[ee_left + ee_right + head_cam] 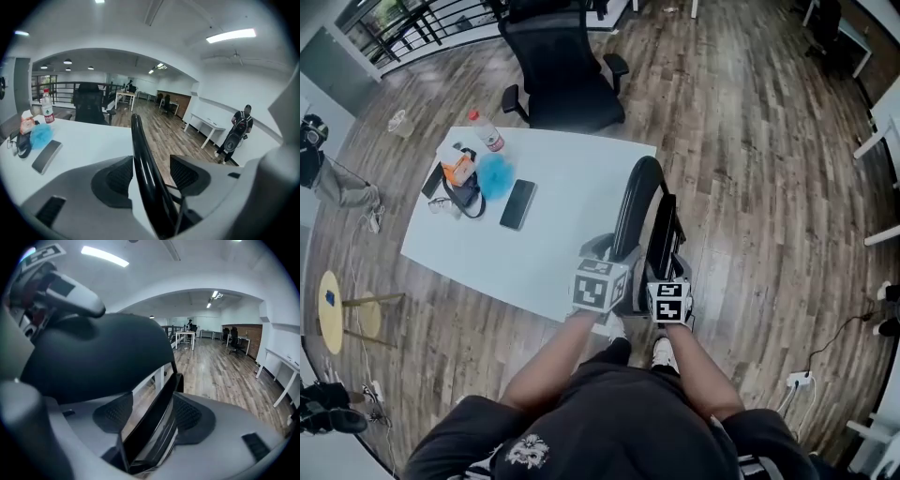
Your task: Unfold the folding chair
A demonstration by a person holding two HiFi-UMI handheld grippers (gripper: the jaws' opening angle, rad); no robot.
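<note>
The folded black chair point(649, 211) stands upright on the wooden floor against the near right corner of the white table point(562, 244). My left gripper point(614, 253) straddles the chair's curved back tube point(140, 150); in the left gripper view the jaws stand open, with a gap between the tube and the right pad point(185, 172). My right gripper point(670, 270) straddles the folded seat's edge point(161, 404). Its jaws are open too, and daylight shows beside the left pad point(115, 412). The chair's dark back point(103, 352) fills the left of the right gripper view.
On the table lie a phone point(517, 203), a blue puff point(495, 175), a bottle point(487, 131) and a small bag point(459, 173). A black office chair point(562, 66) stands behind the table. A round wooden stool point(333, 309) is far left. A person with a backpack point(239, 129) stands in the distance.
</note>
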